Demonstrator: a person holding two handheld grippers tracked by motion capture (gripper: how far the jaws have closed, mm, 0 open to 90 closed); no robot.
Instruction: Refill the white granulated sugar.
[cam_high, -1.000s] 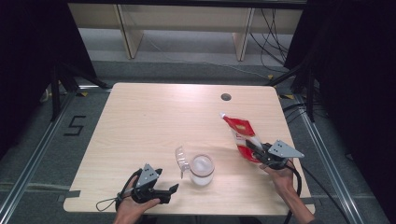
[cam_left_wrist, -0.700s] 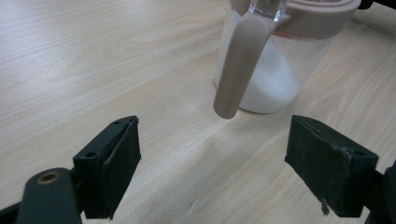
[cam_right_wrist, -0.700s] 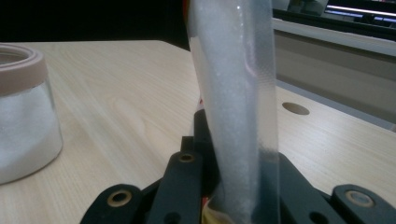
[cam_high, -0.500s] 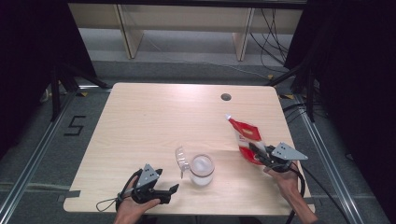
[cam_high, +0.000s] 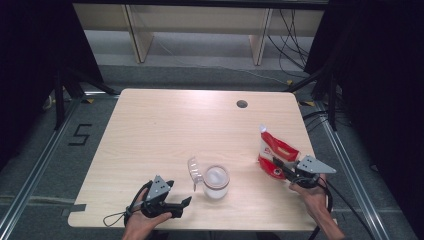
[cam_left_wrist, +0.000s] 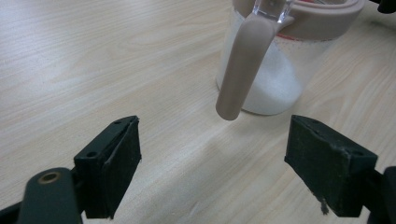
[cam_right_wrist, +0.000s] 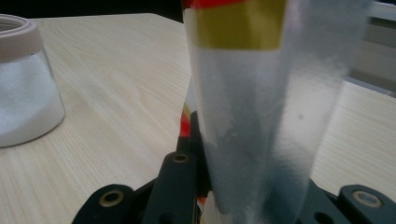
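The right gripper (cam_high: 281, 167), clamped on the red pouch (cam_high: 274, 151) right of the jar (cam_high: 216, 182), seems to be setting it down; next, let go, while the left gripper (cam_high: 183, 206) waits wide open.

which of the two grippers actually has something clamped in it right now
The right gripper: its jaws pinch the red and white pouch. The left gripper stands open and empty near the jar.

The bench (cam_high: 165, 130) is pale matt wood-grain. The jar (cam_high: 216, 182) looks clear and glossy; the pouch (cam_high: 274, 152) is shiny plastic film.
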